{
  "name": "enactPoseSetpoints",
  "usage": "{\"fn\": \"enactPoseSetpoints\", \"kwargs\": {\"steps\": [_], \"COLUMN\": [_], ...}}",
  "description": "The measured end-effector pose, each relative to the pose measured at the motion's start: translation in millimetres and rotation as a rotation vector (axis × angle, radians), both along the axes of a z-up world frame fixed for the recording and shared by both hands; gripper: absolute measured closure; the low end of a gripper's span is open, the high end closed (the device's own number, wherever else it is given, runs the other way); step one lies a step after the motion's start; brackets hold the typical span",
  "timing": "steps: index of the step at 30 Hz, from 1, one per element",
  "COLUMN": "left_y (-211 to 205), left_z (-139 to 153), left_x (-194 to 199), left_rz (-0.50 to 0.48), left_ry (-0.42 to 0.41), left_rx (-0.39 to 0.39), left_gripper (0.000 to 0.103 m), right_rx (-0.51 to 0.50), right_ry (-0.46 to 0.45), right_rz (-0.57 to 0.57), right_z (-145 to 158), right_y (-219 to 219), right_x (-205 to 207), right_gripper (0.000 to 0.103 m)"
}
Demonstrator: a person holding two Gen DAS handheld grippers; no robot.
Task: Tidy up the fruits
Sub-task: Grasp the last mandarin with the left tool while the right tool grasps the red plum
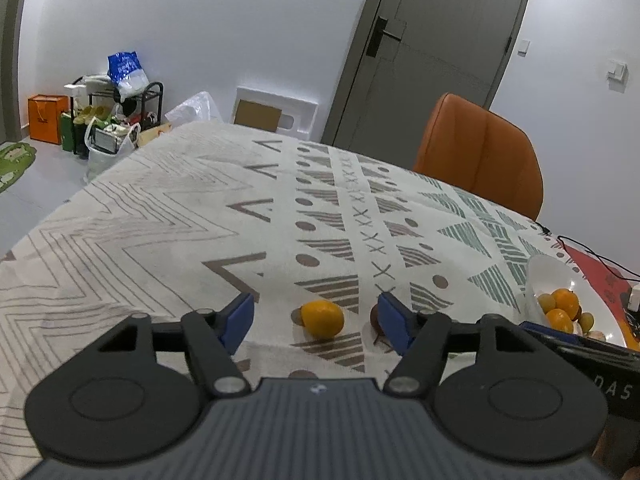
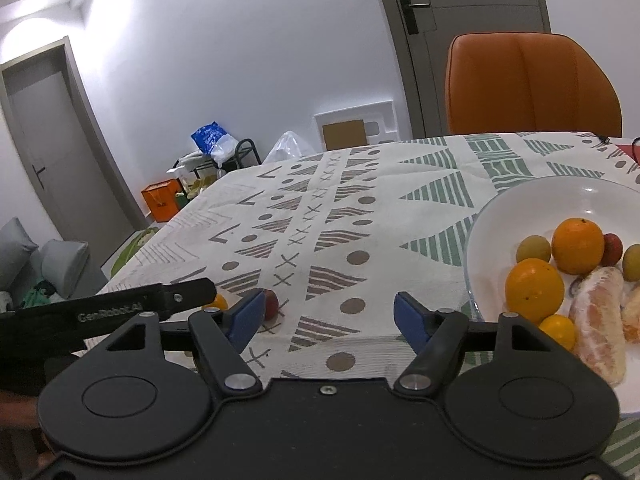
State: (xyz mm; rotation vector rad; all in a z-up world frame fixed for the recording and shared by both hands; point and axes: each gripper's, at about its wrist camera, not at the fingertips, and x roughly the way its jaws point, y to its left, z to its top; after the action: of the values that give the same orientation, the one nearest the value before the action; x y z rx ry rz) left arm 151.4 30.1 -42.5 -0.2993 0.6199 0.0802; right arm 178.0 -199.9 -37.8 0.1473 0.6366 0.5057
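Orange [image 1: 322,319] lies between parted left tongs [image 1: 316,322] on tablecloth [image 1: 160,216]

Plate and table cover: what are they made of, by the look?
Plate: looks like glazed white ceramic, though it could be glass or melamine; it is smooth and glossy, with a bright highlight near the rim. Table cover: woven cloth, matte, with printed geometric shapes; soft creases and a draped edge show.
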Motion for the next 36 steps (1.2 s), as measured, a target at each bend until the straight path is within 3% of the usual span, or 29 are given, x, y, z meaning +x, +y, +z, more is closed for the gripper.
{"fn": "enactPoseSetpoints", "kwargs": {"steps": [4,6,8,20,31,33,36], "left_y": [-1.2,-0.6,1.0,21.1,53.7,58.2,62.4], "left_z": [-6.0,-8.7,-11.7,3.3,35.7,37.1,36.5], "left_x": [4.8,7.1,10.2,-2.5,-20.1,-22.6,-25.2], "left_rz": [-0.007,-0.013,-0.011,0.024,0.101,0.114,0.121], "left_ry": [0.009,0.018,0.036,0.012,-0.097,-0.098,-0.093], "left_rx": [-0.012,-0.027,-0.044,-0.030,-0.036,-0.039,-0.039], "left_gripper": [0.047,0.059,0.080,0.080,0.080,0.080,0.080], "right_rx": [-0.011,-0.013,-0.015,-0.012,-0.012,-0.026,-0.047], "right_ry": [0.001,0.001,0.002,0.013,0.017,0.022,0.037], "right_rz": [0.002,0.004,0.008,0.058,0.097,0.108,0.120], "right_z": [0.5,1.1,0.8,-3.1,-5.9,-8.6,-13.3], "right_y": [3.2,5.3,7.6,31.0,56.8,62.0,67.0], "right_x": [0.7,1.2,1.9,7.2,15.7,18.5,23.4], "right_gripper": [0.033,0.033,0.033,0.034,0.035,0.040,0.060]}}
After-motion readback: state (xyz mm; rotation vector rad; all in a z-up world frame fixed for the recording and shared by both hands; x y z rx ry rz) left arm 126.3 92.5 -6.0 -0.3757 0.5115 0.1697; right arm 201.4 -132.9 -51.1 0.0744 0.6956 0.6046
